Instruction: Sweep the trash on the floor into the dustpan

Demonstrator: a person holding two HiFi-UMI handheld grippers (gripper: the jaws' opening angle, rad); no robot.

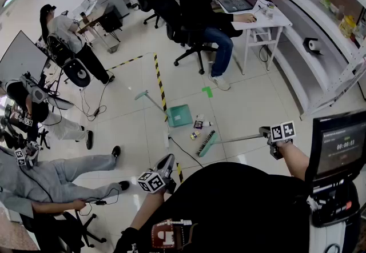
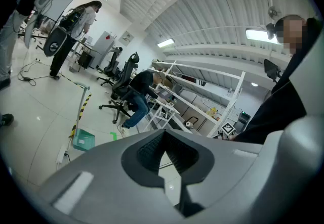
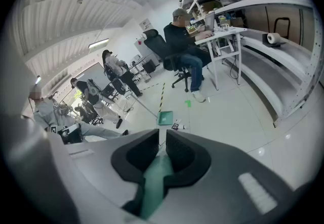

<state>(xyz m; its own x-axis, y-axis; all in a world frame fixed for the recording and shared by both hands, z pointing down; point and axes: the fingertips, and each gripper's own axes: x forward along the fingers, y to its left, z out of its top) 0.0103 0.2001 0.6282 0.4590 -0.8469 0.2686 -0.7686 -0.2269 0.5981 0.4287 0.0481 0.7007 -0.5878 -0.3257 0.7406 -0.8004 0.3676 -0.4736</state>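
Observation:
A green dustpan [image 1: 179,115] stands on the white floor, its long handle [image 1: 147,99] slanting up to the left. A few small bits of trash [image 1: 198,124] lie just right of it. The green broom head [image 1: 207,143] rests on the floor below the trash. Its handle runs right to my right gripper [image 1: 265,132], which is shut on it; in the right gripper view the green handle [image 3: 154,182] fills the jaws. My left gripper [image 1: 169,160] hangs low near my body, shut with nothing in it [image 2: 164,149]. The dustpan [image 2: 83,140] lies far to its left.
Yellow-black tape [image 1: 160,83] and a green tape mark [image 1: 207,91] lie beyond the dustpan. A person sits at a white desk [image 1: 260,20]. Another seated person's legs [image 1: 86,166] stretch in from the left. A cable and power strip [image 1: 167,141] lie near the broom. Shelving [image 1: 320,46] lines the right.

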